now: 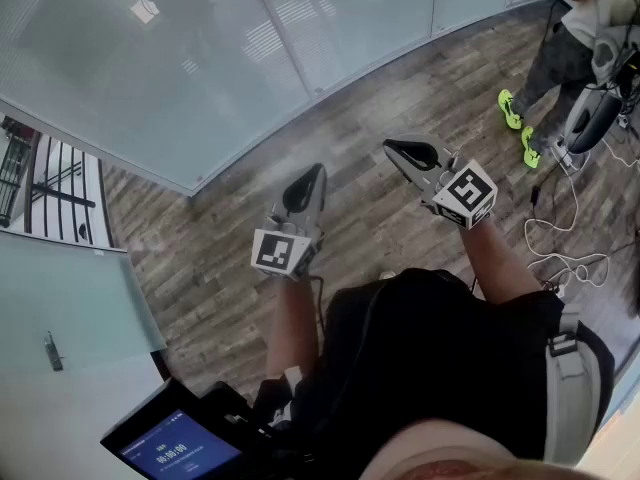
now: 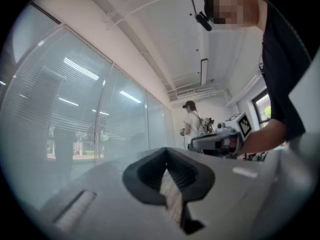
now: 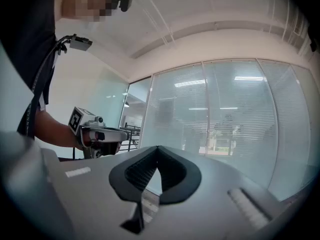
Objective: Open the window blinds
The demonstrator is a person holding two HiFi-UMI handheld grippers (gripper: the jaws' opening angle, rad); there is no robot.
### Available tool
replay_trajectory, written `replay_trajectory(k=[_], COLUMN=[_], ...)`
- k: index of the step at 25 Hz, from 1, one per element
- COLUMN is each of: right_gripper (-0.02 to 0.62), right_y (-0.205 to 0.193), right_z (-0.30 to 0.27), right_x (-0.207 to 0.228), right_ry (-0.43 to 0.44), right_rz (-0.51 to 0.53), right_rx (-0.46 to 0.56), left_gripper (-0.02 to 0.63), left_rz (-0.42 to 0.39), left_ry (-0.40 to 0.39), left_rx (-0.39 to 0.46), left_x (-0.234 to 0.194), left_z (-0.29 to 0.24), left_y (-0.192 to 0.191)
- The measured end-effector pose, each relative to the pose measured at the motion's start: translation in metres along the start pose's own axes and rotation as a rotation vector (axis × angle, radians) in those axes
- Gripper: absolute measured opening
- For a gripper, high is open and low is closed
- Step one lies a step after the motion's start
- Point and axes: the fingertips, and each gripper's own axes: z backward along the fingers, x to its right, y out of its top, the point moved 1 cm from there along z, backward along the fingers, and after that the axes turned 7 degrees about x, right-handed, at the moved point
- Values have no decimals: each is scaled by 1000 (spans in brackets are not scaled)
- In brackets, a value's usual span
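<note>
The window blinds [image 1: 150,48] hang lowered behind a long glass wall at the top of the head view, with their slats showing as fine horizontal lines [image 3: 225,119] [image 2: 75,109]. I hold both grippers out level over the wooden floor [image 1: 230,258], apart from the glass. My left gripper [image 1: 312,173] is shut with nothing in it; its dark ribbed pads [image 2: 150,171] meet at the tip. My right gripper [image 1: 395,148] is also shut and empty, pads [image 3: 135,171] touching. Each gripper view shows the other gripper beside it: the right gripper [image 2: 220,141] and the left gripper [image 3: 97,134].
A person in neon-green shoes [image 1: 560,58] stands at the far right by equipment, with white cables [image 1: 560,228] looping on the floor. A frosted door with a handle [image 1: 55,348] is at the left, a railing [image 1: 50,188] beyond it. A small blue screen [image 1: 180,446] sits low near my body.
</note>
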Motion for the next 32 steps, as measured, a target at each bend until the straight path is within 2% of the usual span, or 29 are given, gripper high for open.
replay_trajectory(k=[5,10,14,16,19,23,32], right_gripper=[5,5,6,5,5,5,5], right_y=[3,2,3,1,0,1,5], right_z=[1,1,0,0,-1,-4,0], right_x=[3,-1,2,1,-2,-4,-8], right_ry=[1,8,19,33,34,50,82], right_rz=[9,12,-45,-59,-48,-36,20], right_rx=[12,6,36,40,29,32,27], left_gripper=[3,3,3,3,3,3,3], left_rz=[-17,20,37,20,-11,3,12], left_ry=[-14,-7,-17,-25,-30,-38,-47], left_rx=[1,-4,-55,-50,-19,-42,-36], left_x=[3,6,11,10,5,8,13], left_z=[-5,-5,-7,-8,-8,-11,-15], left_y=[1,5,5,2,-4,-2,0])
